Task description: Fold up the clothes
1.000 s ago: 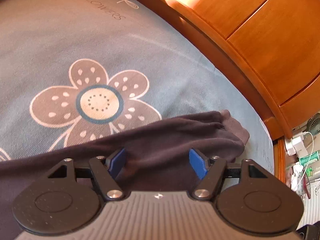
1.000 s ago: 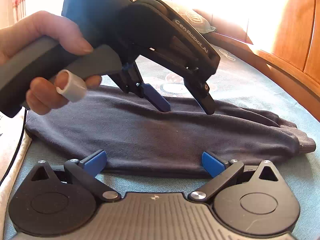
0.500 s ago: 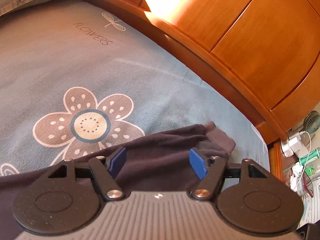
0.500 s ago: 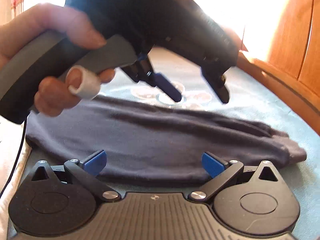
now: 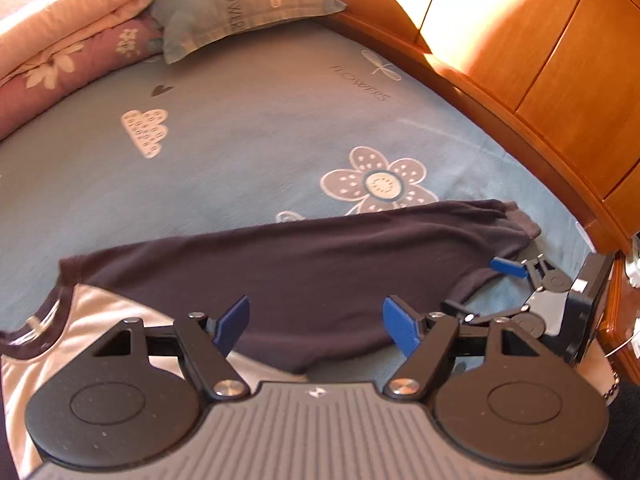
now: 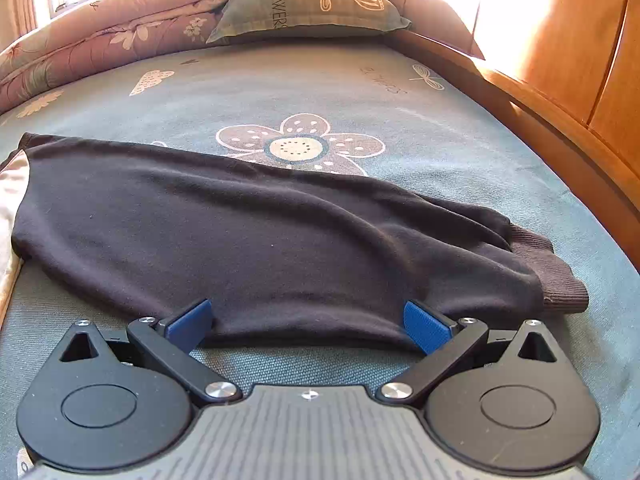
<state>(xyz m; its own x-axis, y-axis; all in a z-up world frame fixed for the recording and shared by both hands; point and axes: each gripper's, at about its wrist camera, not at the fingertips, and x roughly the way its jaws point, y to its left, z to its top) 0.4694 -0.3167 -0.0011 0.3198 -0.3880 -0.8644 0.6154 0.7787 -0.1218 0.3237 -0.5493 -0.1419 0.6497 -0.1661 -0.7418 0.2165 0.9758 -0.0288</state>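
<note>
My left gripper (image 5: 316, 326) hangs wide and empty over the dark navy cotton sleeve (image 5: 304, 264) lying flat across the blue flowered bedsheet (image 5: 240, 140), its fingers having just spread. My right gripper (image 6: 308, 324) gapes at the sleeve's near edge, with the orange wooden bed frame (image 6: 560, 128) alongside.

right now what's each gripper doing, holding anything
Left gripper: open, jaws just widened, holding nothing, above the dark sleeve.
Right gripper: open, holding nothing, at the sleeve's near edge.
</note>
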